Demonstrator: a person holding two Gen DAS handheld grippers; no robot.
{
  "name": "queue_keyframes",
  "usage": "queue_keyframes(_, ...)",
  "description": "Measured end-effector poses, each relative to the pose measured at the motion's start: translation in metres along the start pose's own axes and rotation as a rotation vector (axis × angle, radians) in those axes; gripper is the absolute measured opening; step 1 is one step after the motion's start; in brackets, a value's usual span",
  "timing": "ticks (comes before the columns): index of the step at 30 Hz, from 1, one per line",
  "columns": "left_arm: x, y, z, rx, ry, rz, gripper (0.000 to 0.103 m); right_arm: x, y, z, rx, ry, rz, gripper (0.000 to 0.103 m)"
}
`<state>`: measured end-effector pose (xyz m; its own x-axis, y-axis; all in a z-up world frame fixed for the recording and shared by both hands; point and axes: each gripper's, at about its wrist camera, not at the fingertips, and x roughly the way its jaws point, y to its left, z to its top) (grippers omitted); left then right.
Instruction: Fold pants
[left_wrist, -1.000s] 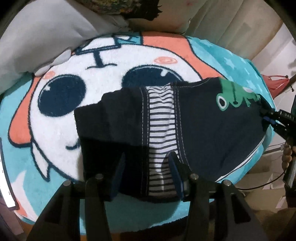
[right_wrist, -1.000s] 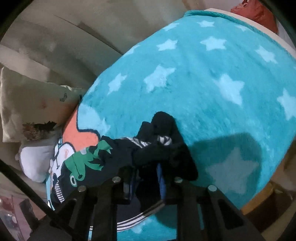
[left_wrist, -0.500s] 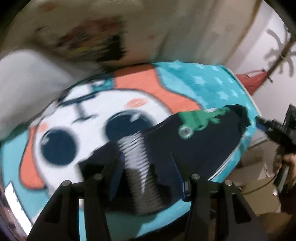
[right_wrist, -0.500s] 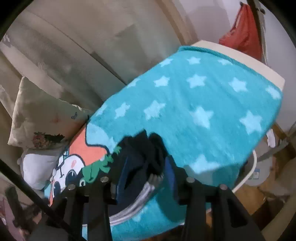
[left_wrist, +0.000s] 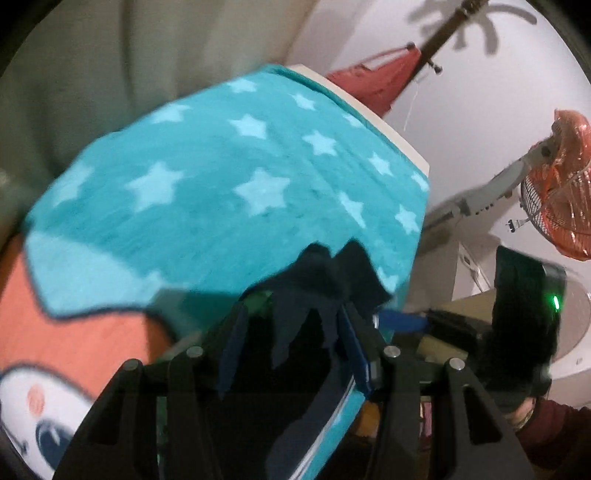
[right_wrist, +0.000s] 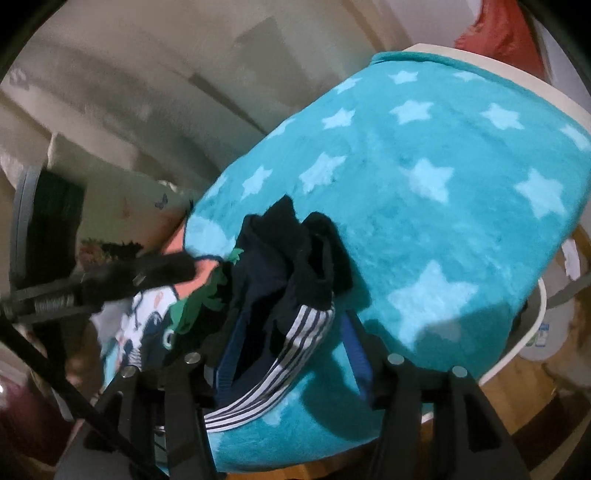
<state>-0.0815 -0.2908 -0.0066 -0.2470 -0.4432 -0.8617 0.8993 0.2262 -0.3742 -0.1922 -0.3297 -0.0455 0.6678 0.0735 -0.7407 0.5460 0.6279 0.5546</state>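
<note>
- Pants (right_wrist: 284, 273) are up off the blanket (right_wrist: 443, 177) now — a second ago they lay spread flat across the cartoon face, and here they hang bunched between the two tools, over the starred end.
- Left gripper (left_wrist: 291, 343) has swung right across: its view showed the big cartoon eyes before, and now it faces the teal stars, with dark cloth crumpled between its blue pads. It looks pinched onto that cloth, though blur makes the contact hard to confirm.
- Right gripper (right_wrist: 291, 354) has a wad of navy fabric and the striped lining (right_wrist: 280, 365) sitting between its fingers; the far finger seems to stand a little off the cloth, so I cannot tell whether it truly clamps.
- In the left view the right tool (left_wrist: 402, 321) sits just beside the left one — the two ends have been brought together.
- Read on the task: that's one end carried over to meet the other, the first fold in mid-air, still to be laid down.
- Watch the bunching — laid like this, it would set down wrinkled.
</note>
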Motion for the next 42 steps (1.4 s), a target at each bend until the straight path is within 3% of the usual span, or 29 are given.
queue_keyframes(5, 0.036, 0.003, 0.026, -0.003, 0.067, -0.091, 0.057, 0.019, -0.004, 0.003, -0.032, 0.037, -0.034, 0.059)
queue_keyframes(12, 0.081, -0.002, 0.033, 0.025, 0.199, -0.114, 0.058, 0.034, -0.008, 0.010, -0.042, 0.046, -0.012, 0.058)
queue_keyframes(13, 0.082, -0.002, 0.032, 0.020, 0.195, -0.110, 0.052, 0.035, -0.010, 0.012, -0.027, 0.043, 0.000, 0.055)
queue_keyframes(15, 0.082, -0.001, 0.033, 0.013, 0.184, -0.114, 0.031, 0.038, -0.014, 0.015, 0.000, 0.053, 0.016, 0.031)
queue_keyframes(16, 0.079, 0.000, 0.033, 0.007, 0.176, -0.126, 0.026, 0.036, -0.015, 0.016, 0.011, 0.049, 0.027, 0.029)
queue_keyframes(18, 0.072, 0.001, 0.032, -0.005, 0.159, -0.154, 0.023, 0.031, -0.013, 0.017, 0.005, 0.044, 0.038, 0.024)
queue_keyframes(24, 0.026, 0.000, 0.017, -0.032, 0.040, -0.157, 0.023, 0.007, 0.028, 0.015, -0.135, -0.003, -0.004, 0.023)
queue_keyframes(29, -0.022, 0.017, -0.018, -0.097, -0.066, -0.171, 0.023, -0.002, 0.077, 0.002, -0.290, -0.003, -0.004, 0.023)
queue_keyframes(35, -0.060, 0.061, -0.094, -0.264, -0.133, -0.162, 0.028, 0.022, 0.130, -0.035, -0.444, 0.099, 0.041, 0.028)
queue_keyframes(37, -0.070, 0.075, -0.115, -0.319, -0.147, -0.166, 0.031, 0.037, 0.144, -0.049, -0.479, 0.136, 0.058, 0.035)
queue_keyframes(39, -0.081, 0.091, -0.141, -0.387, -0.174, -0.158, 0.034, 0.049, 0.157, -0.064, -0.502, 0.165, 0.072, 0.051)
queue_keyframes(42, -0.102, 0.116, -0.175, -0.487, -0.227, -0.169, 0.037, 0.063, 0.173, -0.086, -0.537, 0.216, 0.099, 0.056)
